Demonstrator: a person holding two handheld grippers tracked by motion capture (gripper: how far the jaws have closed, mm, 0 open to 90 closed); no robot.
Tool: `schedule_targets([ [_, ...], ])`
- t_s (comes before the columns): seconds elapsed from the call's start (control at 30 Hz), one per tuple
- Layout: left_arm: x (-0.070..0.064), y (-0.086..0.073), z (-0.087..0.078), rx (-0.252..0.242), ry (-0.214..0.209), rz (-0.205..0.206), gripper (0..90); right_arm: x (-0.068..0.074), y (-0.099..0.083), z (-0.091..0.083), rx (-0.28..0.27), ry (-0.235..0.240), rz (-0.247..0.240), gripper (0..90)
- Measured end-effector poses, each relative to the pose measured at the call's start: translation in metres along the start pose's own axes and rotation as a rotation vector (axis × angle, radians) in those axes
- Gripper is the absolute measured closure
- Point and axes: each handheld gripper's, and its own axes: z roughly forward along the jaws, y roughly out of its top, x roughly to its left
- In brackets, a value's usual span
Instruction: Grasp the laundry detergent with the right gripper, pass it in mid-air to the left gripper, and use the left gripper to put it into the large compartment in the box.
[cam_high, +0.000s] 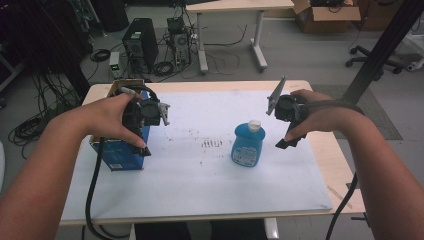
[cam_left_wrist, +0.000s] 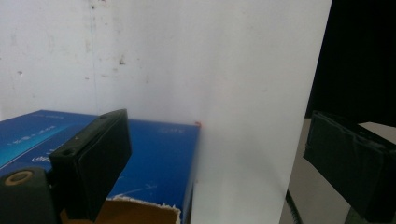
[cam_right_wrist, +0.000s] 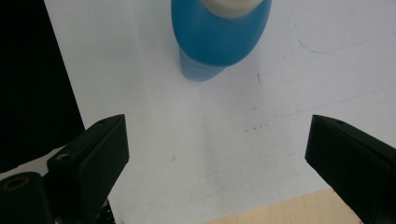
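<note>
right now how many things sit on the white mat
2: a blue box at the mat's left edge under the left gripper, and a blue bottle right of centre.

Lab or workshop room. Grey floor strewn with loose cables (cam_high: 30, 125); a computer tower (cam_high: 140, 44) stands on the floor beside other electronics. A second bare table (cam_high: 240, 6) behind, an open cardboard box (cam_high: 325, 14), an office chair base (cam_high: 372, 62), a black metal frame post (cam_high: 382, 47).
</note>
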Motion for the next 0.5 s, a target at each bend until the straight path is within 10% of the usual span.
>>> schedule_targets([
  [0.5,-0.0056,0.0078,-0.0006,0.004,-0.008,0.036,8.0,-0.0021,-0.0087,-0.0019,-0.031,-0.014,-0.003,5.6],
])
